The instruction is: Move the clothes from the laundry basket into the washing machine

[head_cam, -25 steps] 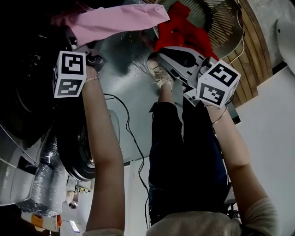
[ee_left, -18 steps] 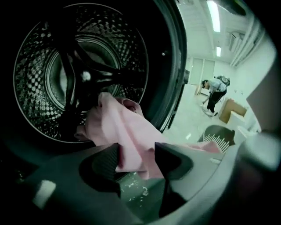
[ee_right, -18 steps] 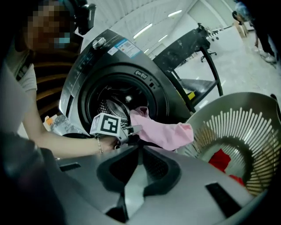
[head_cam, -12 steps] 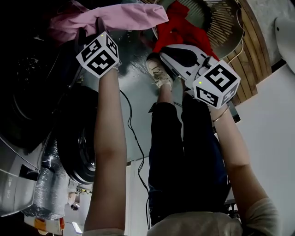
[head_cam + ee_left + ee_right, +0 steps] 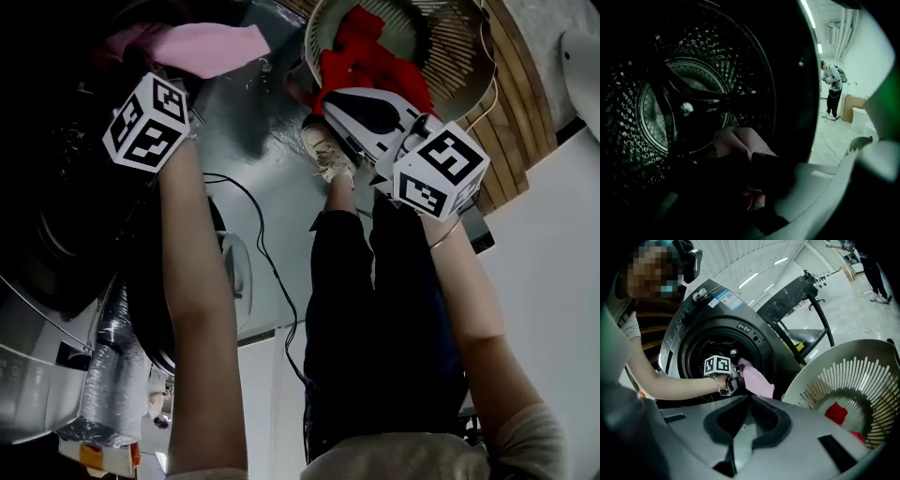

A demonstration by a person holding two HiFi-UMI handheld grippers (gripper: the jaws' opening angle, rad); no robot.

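Observation:
A pink garment (image 5: 211,47) hangs out of the washing machine's dark drum mouth (image 5: 724,364). My left gripper (image 5: 732,378) is at that mouth, and its jaws have just been closing with the pink garment (image 5: 740,143) between them. They are now shut on it. The perforated drum (image 5: 670,103) lies straight ahead of the left gripper (image 5: 750,185). My right gripper (image 5: 328,101) is shut and empty, held over the near rim of the white laundry basket (image 5: 450,56). A red garment (image 5: 366,61) lies in the basket (image 5: 862,376). From the right gripper (image 5: 751,398) the red garment (image 5: 836,412) shows through the slats.
The grey washing machine (image 5: 717,301) has its round door (image 5: 178,309) swung open at the left. A black cable (image 5: 267,267) runs across the floor beside my legs (image 5: 375,309). A black folding stand (image 5: 806,291) is behind the basket. A person (image 5: 832,91) stands far off.
The left gripper swung up and right under the pink garment, then back left to the drum. The garment, first stretched across to the basket, is now bunched at the left. The right gripper stayed put.

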